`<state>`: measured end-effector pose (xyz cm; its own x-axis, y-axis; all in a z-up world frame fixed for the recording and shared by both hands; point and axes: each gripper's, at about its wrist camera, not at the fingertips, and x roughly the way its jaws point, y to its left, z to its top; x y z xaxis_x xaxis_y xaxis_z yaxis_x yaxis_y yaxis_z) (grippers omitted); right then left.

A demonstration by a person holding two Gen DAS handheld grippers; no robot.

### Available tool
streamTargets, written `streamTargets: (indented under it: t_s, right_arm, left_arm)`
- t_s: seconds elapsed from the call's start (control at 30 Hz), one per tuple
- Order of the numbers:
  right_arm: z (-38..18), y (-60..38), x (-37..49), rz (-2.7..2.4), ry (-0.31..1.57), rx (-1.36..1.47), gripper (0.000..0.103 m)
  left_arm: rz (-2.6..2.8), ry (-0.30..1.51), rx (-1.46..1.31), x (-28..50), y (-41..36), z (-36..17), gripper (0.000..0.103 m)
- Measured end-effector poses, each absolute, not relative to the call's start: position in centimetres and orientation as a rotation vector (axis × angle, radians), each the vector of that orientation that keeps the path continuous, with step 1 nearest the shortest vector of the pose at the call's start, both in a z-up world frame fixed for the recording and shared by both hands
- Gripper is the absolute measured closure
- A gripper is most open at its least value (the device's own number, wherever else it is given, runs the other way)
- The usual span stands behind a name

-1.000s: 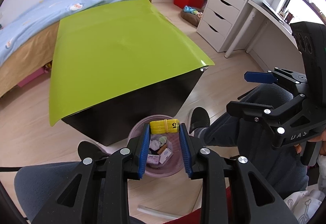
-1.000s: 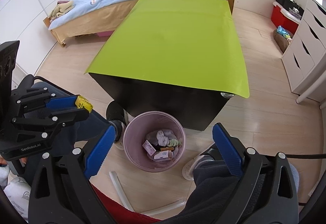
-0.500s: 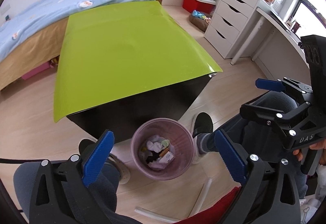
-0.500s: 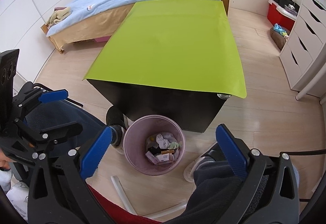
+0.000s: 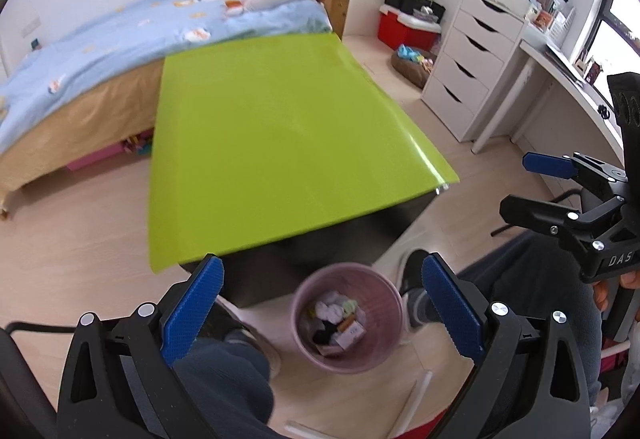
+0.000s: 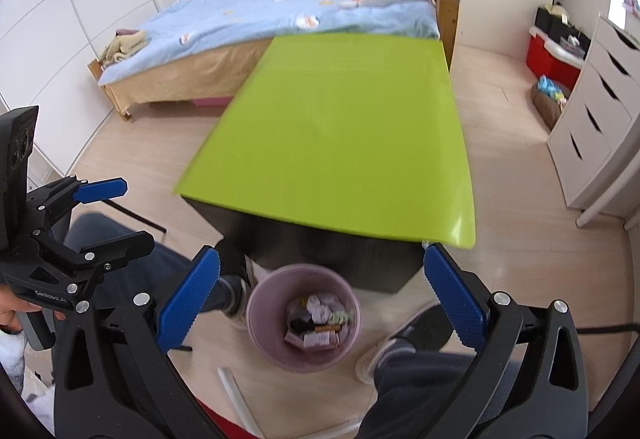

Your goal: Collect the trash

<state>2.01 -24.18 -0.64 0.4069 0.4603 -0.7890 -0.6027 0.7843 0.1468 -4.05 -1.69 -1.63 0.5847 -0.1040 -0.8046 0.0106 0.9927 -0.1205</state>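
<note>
A pink waste bin (image 5: 299,323) (image 6: 256,319) stands on the floor against the near end of the black table with the lime-green top (image 5: 280,143) (image 6: 340,143). Crumpled paper, small cartons and other trash (image 5: 340,319) (image 6: 320,325) lie inside it. My left gripper (image 5: 320,261) hangs above the bin, jaws wide open and empty. My right gripper (image 6: 322,251) is also above the bin, open and empty. Each gripper shows side-on in the other's view: the right gripper (image 5: 532,187) and the left gripper (image 6: 132,213), both held by a hand.
A person's legs and shoes (image 6: 384,355) flank the bin. A white tube (image 6: 236,395) lies on the floor in front of it. A bed (image 5: 100,51) stands behind the table, and white drawers (image 5: 468,79) and a red box (image 5: 404,31) at the right.
One second ago my left gripper was shut on a small yellow piece above the bin. It then opened wide and the piece is gone from its jaws. Both grippers have risen.
</note>
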Motion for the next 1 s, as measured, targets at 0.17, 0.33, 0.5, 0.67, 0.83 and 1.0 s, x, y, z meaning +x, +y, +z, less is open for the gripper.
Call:
streamTargets:
  t_s: [0.17, 0.33, 0.5, 0.67, 0.83, 1.0]
  right_arm:
    - [1.9, -23.3, 3.2, 0.688, 0.882, -0.166, 0.003]
    - [4.0, -22.6, 4.0, 0.696, 0.834, -0.169, 0.003]
    - [5.4, -22.5, 4.7, 0.704, 0.806, -0.163, 0.003]
    - [6.0, -22.4, 4.7, 0.711, 0.795, -0.161, 0.003]
    - [6.2, -22.6, 4.6, 0.714, 0.792, -0.153, 0.003]
    - [6.0, -22.7, 4.7, 0.715, 0.8, -0.152, 0.003]
  left_arm:
    - [-0.074, 0.871, -0.101, -3.2, -0.7, 1.1, 0.007]
    - [-0.071, 0.799, -0.105, -2.5, 0.4, 4.0, 0.007]
    - [-0.082, 0.79, -0.113, -1.9, 0.5, 5.2, 0.006]
    - [-0.075, 0.791, -0.112, -1.9, 0.1, 5.6, 0.006]
    - [-0.063, 0.784, -0.108, -1.9, 0.0, 5.9, 0.006]
    - [-0.042, 0.787, -0.109, -2.0, 0.1, 5.8, 0.006]
